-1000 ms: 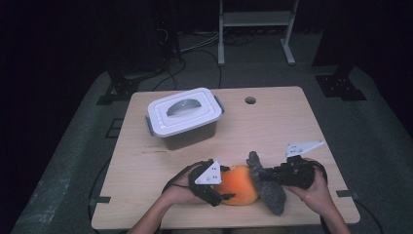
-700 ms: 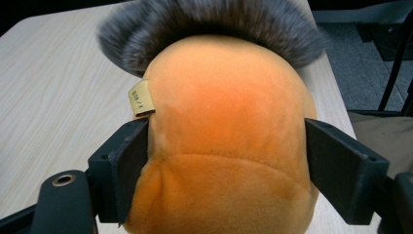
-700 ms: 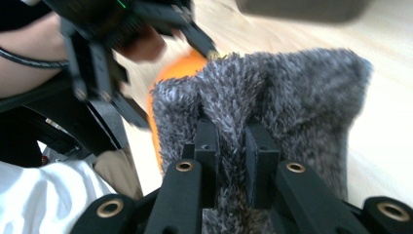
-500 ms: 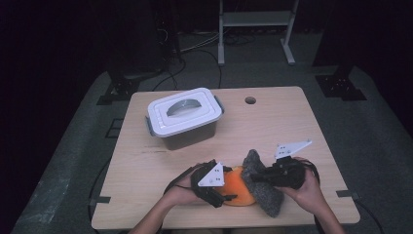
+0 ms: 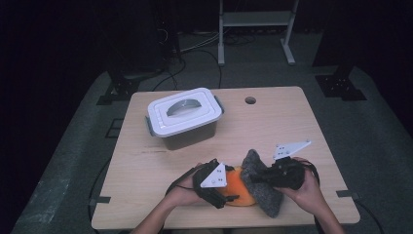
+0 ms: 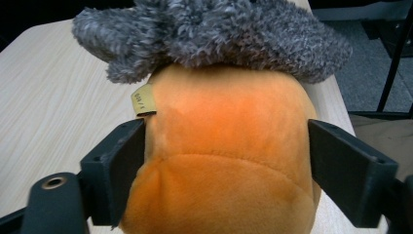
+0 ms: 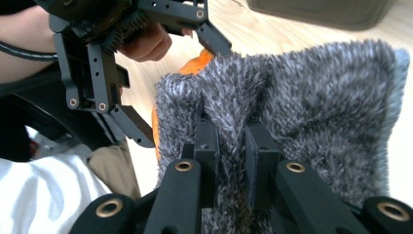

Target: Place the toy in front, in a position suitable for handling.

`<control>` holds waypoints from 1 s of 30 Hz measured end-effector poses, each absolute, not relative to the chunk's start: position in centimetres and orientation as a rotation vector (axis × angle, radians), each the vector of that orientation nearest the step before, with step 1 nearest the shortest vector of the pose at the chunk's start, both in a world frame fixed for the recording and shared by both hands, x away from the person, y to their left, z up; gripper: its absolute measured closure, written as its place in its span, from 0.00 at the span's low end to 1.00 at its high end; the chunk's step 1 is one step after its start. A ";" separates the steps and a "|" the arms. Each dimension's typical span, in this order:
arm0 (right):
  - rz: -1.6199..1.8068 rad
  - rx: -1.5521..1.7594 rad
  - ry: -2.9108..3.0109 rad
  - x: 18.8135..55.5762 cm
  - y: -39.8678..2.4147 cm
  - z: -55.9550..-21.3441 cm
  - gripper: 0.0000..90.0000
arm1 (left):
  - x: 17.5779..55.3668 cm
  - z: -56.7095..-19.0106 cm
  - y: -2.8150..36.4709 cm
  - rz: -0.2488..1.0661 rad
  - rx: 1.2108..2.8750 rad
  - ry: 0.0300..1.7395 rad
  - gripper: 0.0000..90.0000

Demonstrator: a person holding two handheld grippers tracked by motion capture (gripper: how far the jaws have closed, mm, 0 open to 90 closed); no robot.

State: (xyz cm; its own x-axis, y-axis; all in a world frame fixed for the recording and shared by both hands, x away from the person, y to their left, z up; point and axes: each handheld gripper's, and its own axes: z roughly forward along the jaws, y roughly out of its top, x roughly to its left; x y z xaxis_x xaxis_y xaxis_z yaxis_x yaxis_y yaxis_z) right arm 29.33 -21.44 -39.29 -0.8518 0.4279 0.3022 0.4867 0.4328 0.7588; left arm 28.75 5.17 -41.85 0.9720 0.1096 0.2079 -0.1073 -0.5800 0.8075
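Table point(image 5: 292, 126): lidded box point(image 5: 184, 117) at rear left, hole point(image 5: 250, 100) in tabletop right of box, near far edge. Plush point(image 5: 237, 187) at near edge, about centre, in front of box and well apart from it. Fuzzy cloth point(image 5: 260, 185) lies over plush's right side, hanging onto table beside it. Left gripper point(image 5: 221, 195) left of plush, jaws either side of it. Right gripper point(image 5: 258, 178) right of plush, on cloth, fold of cloth between jaws. Shelf frame point(image 5: 255, 24) on floor behind table.
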 end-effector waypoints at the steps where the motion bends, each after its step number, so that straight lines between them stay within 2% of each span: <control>1: -1.409 -0.840 -2.593 29.4 -21.7 -39.4 0.86 | 28.9 -41.7 5.2 0.282 2.167 0.015 0.15; 6: -1.401 -0.857 -2.577 29.5 -22.8 -40.0 0.86 | 29.3 -41.4 5.6 0.253 2.157 0.051 0.14; 11: -1.386 -0.898 -2.588 29.6 -23.0 -39.5 0.87 | 29.0 -41.5 5.5 0.288 2.145 0.042 0.30; 13: -1.421 -0.877 -2.604 29.2 -22.6 -38.5 0.87 | 28.7 -41.4 5.3 0.294 2.140 0.009 0.32; 19: -1.404 -0.810 -2.685 28.6 -20.5 -37.5 0.87 | 27.7 -41.3 4.5 0.310 2.155 -0.065 0.32; 27: -1.402 -0.898 -2.612 29.4 -22.7 -39.0 0.87 | 28.0 -41.3 4.6 0.291 2.160 -0.034 0.32; 30: -1.428 -0.912 -2.628 29.1 -22.6 -38.4 0.87 | 28.1 -41.2 4.5 0.284 2.168 -0.035 0.32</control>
